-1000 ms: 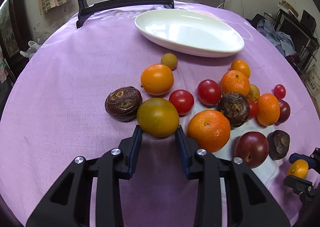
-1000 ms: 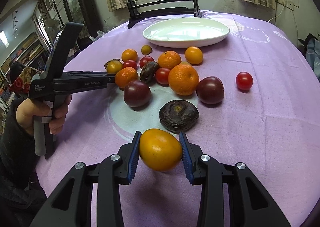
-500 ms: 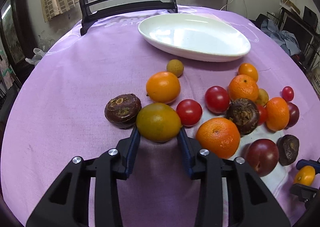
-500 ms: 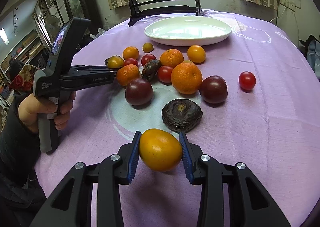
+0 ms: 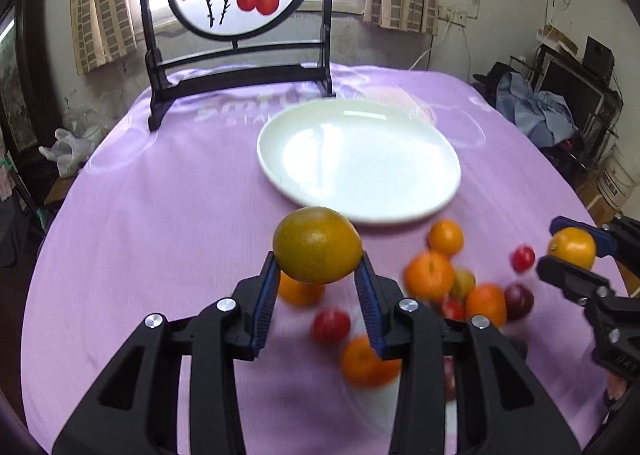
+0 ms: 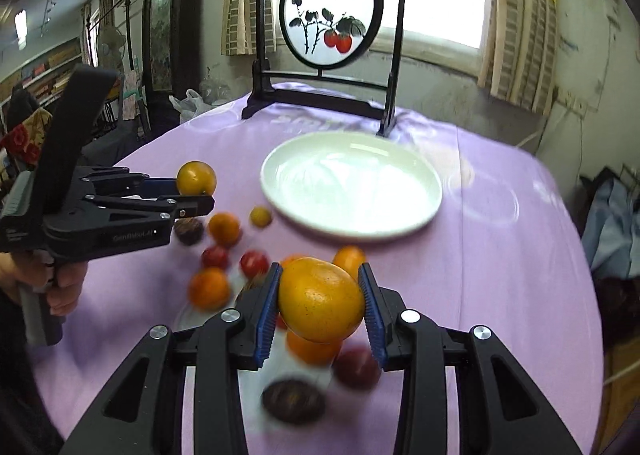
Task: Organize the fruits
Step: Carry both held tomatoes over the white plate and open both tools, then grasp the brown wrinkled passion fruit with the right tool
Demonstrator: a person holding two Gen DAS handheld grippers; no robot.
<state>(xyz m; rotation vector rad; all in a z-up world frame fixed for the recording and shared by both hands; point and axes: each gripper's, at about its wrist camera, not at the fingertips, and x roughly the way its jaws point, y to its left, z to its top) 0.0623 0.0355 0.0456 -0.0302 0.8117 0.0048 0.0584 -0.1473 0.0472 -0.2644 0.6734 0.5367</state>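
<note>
My left gripper [image 5: 317, 267] is shut on a greenish-yellow citrus fruit [image 5: 317, 243] and holds it in the air in front of the white oval plate [image 5: 440, 191]. It shows in the right wrist view [image 6: 194, 195] with its fruit [image 6: 196, 177]. My right gripper [image 6: 320, 303] is shut on an orange citrus fruit [image 6: 321, 299], also lifted, short of the plate [image 6: 424, 215]. It shows in the left wrist view [image 5: 560, 251] with its fruit [image 5: 572, 247]. Several oranges, red tomatoes and dark fruits lie blurred on the purple cloth [image 5: 160, 223] below.
A black-framed painted screen [image 5: 236, 15] stands on the table behind the plate. The table edge curves away on both sides, with room clutter beyond. The person's hand [image 6: 60, 283] holds the left gripper's handle.
Both grippers have risen off the cloth with their fruits and moved forward toward the plate. The fruit pile now lies below and blurred.
</note>
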